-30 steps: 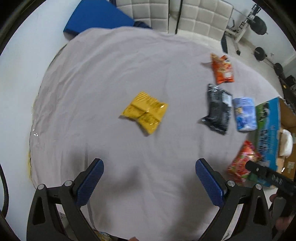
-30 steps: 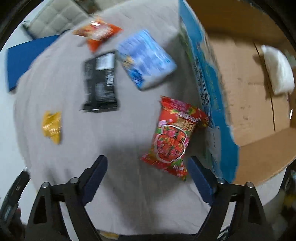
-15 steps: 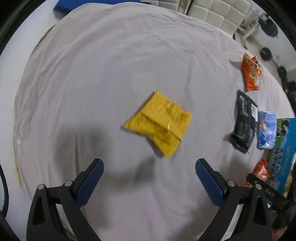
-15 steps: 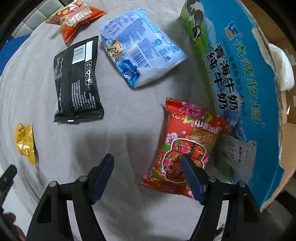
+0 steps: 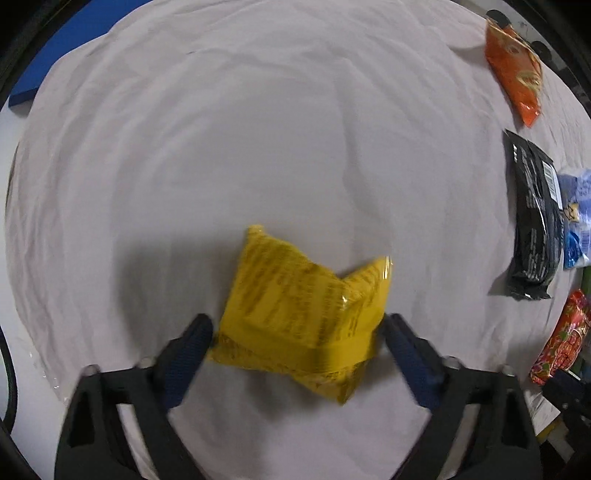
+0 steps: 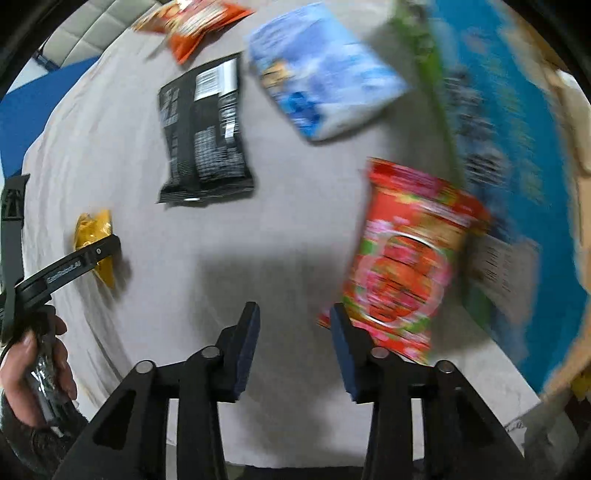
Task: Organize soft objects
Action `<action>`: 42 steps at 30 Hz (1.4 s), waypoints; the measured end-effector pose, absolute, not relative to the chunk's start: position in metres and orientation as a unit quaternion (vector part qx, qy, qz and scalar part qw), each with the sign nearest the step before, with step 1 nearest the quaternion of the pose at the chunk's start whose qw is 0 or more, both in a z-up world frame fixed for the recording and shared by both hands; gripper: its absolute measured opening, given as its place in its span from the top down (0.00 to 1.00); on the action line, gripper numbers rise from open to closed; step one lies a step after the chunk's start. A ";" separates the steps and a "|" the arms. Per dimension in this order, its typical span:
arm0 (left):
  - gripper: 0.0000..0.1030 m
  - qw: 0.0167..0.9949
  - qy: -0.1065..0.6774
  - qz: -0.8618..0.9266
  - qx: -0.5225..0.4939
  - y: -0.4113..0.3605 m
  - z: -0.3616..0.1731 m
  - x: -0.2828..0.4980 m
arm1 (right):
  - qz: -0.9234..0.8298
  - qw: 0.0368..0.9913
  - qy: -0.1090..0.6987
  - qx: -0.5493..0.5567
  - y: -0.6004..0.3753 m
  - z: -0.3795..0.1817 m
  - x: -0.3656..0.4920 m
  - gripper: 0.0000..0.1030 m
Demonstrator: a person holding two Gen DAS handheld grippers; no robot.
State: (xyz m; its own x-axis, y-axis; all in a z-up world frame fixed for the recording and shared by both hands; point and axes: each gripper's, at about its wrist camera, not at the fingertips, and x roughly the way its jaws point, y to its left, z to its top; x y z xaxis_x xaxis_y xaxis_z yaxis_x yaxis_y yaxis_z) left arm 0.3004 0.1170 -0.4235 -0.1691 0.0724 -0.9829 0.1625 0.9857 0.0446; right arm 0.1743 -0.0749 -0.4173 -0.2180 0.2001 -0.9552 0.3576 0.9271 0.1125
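Observation:
A yellow snack packet (image 5: pixel 306 317) lies on the grey cloth (image 5: pixel 258 147), right between the fingers of my left gripper (image 5: pixel 297 341), which is open around it with the pads at its two sides. It also shows in the right wrist view (image 6: pixel 94 240). My right gripper (image 6: pixel 293 343) is partly closed with nothing between its fingers; its right finger (image 6: pixel 341 347) is at the lower left corner of a red packet (image 6: pixel 406 258). A black packet (image 6: pixel 203 136), a blue-white packet (image 6: pixel 325 70) and an orange packet (image 6: pixel 195 22) lie farther off.
An open cardboard box with a blue printed side (image 6: pixel 517 147) stands just right of the red packet. A blue mat (image 5: pixel 55 55) lies past the cloth's far left edge. The cloth's near edge runs below both grippers.
My left gripper has moved down and forward until the yellow packet sits between its fingers. My right gripper's fingers have closed in and moved toward the red packet's left corner.

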 end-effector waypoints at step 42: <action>0.32 0.647 0.761 -0.052 -0.012 0.064 -0.424 0.221 | -0.213 0.576 0.749 0.248 -0.092 -0.434 0.161 0.35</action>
State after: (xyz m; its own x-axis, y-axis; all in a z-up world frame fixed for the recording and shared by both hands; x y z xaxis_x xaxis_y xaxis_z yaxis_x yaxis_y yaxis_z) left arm 0.2206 0.0643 -0.4239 -0.1637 -0.0858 -0.9828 0.0486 0.9943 -0.0949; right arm 0.1615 -0.0918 -0.4337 -0.2139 0.1259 -0.9687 0.6162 0.7869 -0.0338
